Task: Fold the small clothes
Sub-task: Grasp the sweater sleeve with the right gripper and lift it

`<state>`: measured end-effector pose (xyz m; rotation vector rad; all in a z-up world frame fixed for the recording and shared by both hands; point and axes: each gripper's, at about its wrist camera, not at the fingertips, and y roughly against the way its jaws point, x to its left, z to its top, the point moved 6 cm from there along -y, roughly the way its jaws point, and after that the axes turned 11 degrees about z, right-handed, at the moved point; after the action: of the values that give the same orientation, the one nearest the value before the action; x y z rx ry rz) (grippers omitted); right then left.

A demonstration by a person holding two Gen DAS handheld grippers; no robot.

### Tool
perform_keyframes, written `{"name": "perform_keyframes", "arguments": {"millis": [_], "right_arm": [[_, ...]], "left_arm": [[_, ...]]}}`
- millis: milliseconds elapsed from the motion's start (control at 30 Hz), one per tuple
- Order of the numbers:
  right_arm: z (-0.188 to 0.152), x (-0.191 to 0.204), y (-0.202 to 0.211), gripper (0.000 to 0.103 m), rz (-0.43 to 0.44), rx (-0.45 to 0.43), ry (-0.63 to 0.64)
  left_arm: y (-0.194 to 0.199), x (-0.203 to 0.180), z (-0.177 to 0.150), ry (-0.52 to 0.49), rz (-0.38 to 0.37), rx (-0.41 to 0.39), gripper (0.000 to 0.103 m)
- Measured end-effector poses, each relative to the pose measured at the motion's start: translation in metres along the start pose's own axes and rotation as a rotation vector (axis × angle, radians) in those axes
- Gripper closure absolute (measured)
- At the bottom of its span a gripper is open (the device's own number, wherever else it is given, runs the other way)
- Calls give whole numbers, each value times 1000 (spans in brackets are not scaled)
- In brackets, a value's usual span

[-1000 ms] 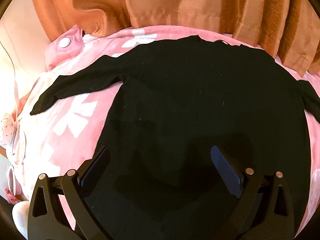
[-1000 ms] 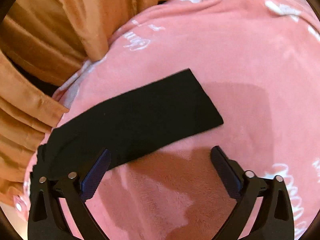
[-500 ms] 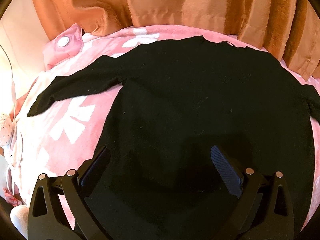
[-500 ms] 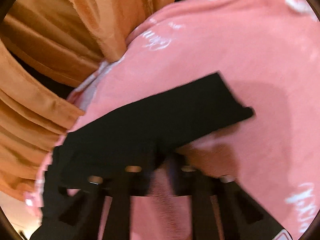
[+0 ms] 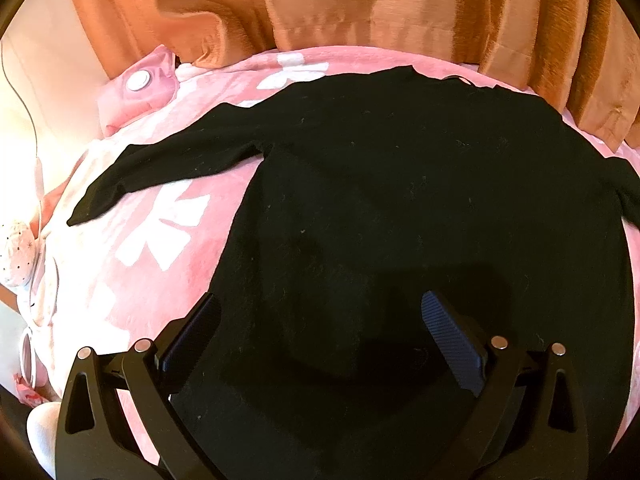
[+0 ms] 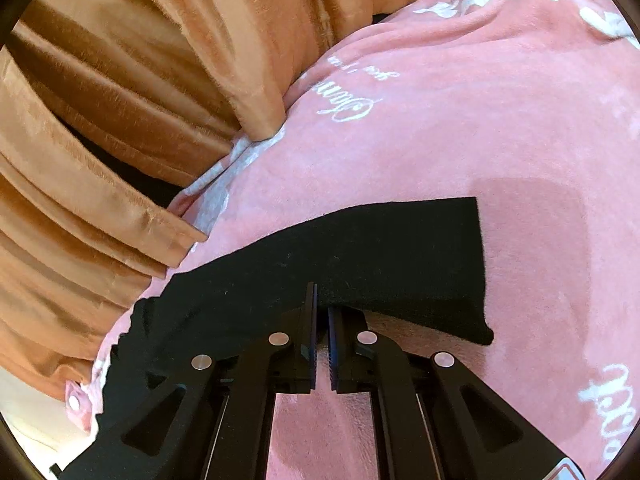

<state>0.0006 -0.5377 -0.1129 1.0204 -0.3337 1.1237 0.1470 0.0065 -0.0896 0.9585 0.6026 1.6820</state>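
A pink blanket [image 5: 160, 240] with white print covers the bed, and orange curtains [image 5: 400, 8] hang along its far edge. A black sweater [image 5: 400, 200] lies flat on the blanket, 1 sleeve [image 5: 168, 168] stretched out to the left. The left gripper [image 5: 320, 328] hovers over the sweater's body, its 2 fingers spread wide on nothing. The right gripper [image 6: 322, 312] has its fingers pressed together, pinching the near edge of the other sleeve [image 6: 380, 252]. Bare blanket lies beyond that cuff.

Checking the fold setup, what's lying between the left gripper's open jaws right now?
In the left wrist view, the black sweater's body lies under the gap in the left gripper.
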Motion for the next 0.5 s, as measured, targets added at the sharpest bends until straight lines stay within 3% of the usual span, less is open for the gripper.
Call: {"name": "perform_keyframes", "arguments": {"millis": [500], "right_arm": [[3, -14, 14, 98, -42, -22, -17]], "left_arm": [[19, -7, -3, -4, -11, -18, 5]]}}
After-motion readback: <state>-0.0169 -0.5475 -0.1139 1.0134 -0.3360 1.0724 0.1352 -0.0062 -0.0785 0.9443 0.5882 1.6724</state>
